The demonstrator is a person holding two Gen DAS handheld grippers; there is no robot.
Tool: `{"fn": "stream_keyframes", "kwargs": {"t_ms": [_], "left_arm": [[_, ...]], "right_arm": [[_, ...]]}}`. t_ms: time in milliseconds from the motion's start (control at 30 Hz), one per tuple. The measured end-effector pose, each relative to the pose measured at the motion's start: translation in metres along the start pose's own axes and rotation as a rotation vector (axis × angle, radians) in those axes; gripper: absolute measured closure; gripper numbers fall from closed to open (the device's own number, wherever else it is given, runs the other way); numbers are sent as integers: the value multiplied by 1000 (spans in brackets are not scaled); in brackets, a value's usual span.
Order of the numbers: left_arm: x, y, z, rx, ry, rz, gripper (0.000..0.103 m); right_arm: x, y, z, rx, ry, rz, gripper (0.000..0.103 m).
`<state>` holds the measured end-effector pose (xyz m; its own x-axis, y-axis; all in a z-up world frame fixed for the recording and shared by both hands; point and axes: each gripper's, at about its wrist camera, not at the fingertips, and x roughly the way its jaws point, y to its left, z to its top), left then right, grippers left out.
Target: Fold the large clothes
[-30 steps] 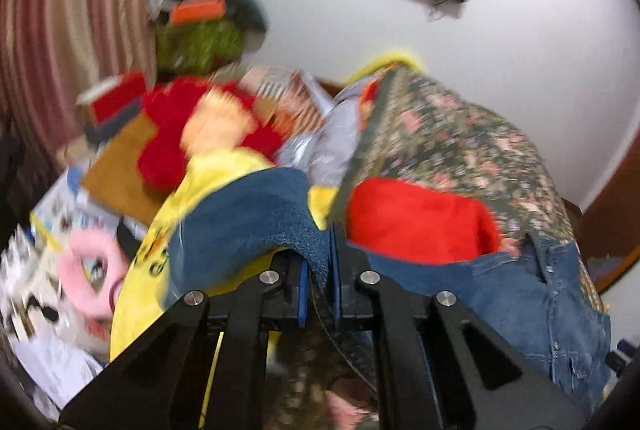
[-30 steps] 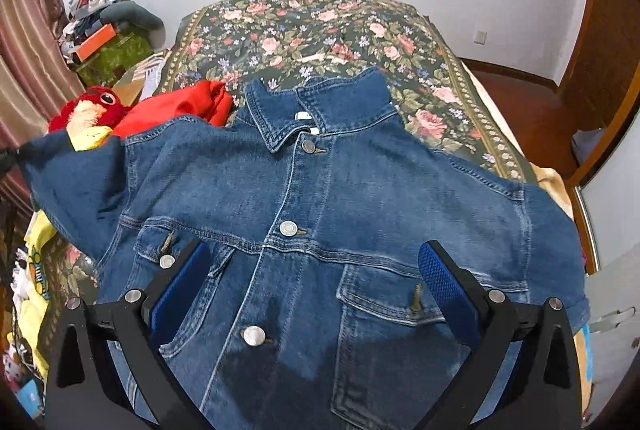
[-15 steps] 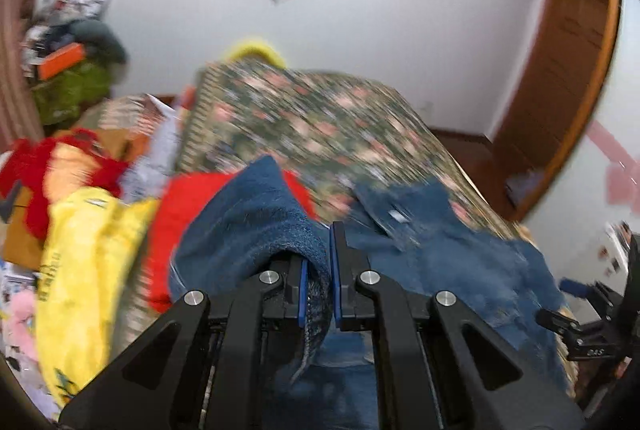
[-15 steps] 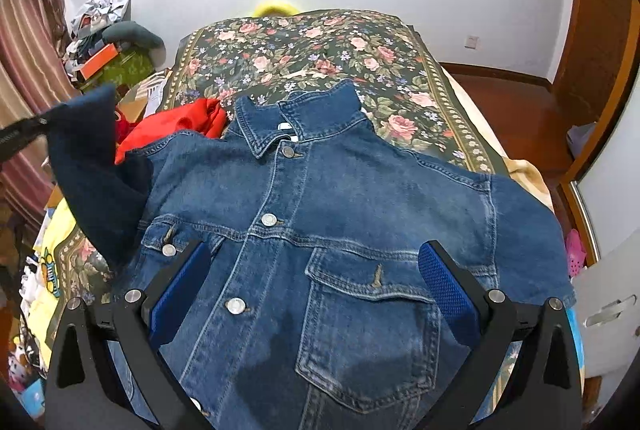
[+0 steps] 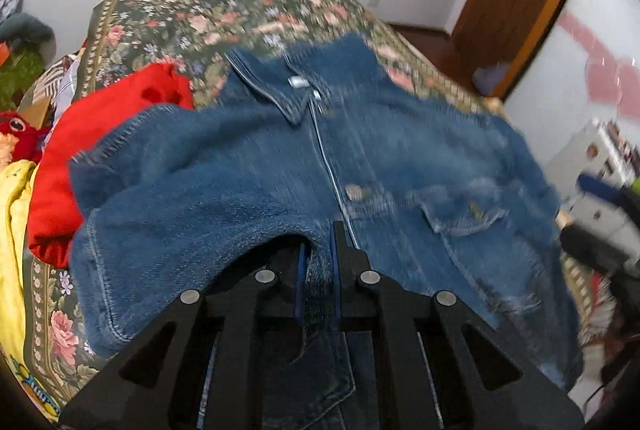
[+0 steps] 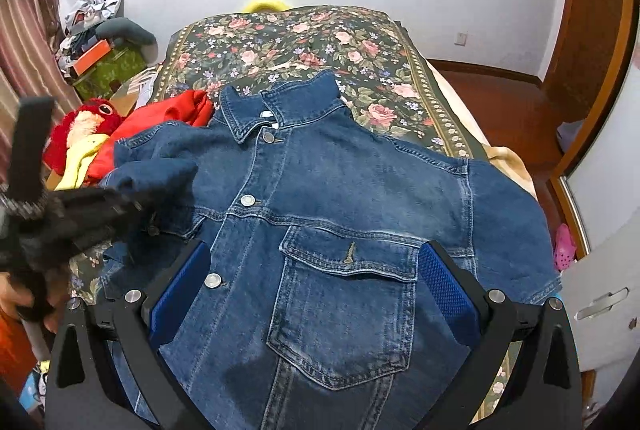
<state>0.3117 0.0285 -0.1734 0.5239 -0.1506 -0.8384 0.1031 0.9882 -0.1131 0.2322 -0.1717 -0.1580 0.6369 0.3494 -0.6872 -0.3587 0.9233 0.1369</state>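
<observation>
Left wrist view: the left gripper point(image 5: 318, 266), jaws clamped on the sleeve point(image 5: 192, 198), has carried it from beside the bed point(image 6: 288, 46) across the jacket point(image 6: 360, 190) front; the right gripper point(image 6: 316, 286) hovers wide open, empty.

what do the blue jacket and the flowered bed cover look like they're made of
Blue buttoned jacket: denim, likely cotton, with a faded matte wash, contrast stitching and metal buttons. Its folded-over sleeve shows a fuzzier inner face. Dark rose-patterned bed cover: looks like a flat woven or printed fabric, matte; which one is unclear.
</observation>
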Motion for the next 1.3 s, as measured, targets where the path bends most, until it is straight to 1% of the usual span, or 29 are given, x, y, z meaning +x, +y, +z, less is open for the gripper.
{"fn": "stream_keyframes", "kwargs": {"t_ms": [100,167,200,233,267,400,467,533,600,667,800,867,1000,1100,1200,1300], "left_arm": [[4,-5,-7,34,15,15,90],[2,-3,-10,36,28,1,82],[-1,-1,-13,34,31,-11,79],[-4,1,-15,34,30,-19,71],[-10,5,-16,35,25,-24,63],[-45,25,-25,24,-29,-34,54],[-67,42,-32,7,-73,6,42],[-87,61,-41,-8,-126,87,40],[-100,81,-50,-31,-157,164,39],[-108,100,-60,-60,-160,196,38],[-112,137,-86,-133,-124,239,38],[-112,149,-99,-162,-114,248,38],[-111,167,-120,-228,-94,242,38],[-111,180,-137,-287,-84,228,38],[-110,189,-149,-324,-71,220,38],[-112,196,-156,-344,-67,227,38]], "right_arm": [[2,3,0,-22,3,-13,0],[4,7,1,-40,7,-19,0],[4,9,1,-46,6,-20,0],[4,12,1,-55,2,-20,0],[3,15,3,-66,-3,-18,0],[3,35,7,-117,-17,-9,0],[6,49,10,-156,-19,0,0],[9,65,11,-195,-17,12,0],[14,83,11,-242,-11,24,0],[21,104,10,-298,1,41,0],[41,146,5,-408,47,92,0],[53,165,1,-467,74,103,0],[73,197,-7,-586,98,83,2],[87,218,-13,-680,88,39,2],[103,243,-25,-817,105,4,2],[116,259,-35,-931,88,-53,5]]}}
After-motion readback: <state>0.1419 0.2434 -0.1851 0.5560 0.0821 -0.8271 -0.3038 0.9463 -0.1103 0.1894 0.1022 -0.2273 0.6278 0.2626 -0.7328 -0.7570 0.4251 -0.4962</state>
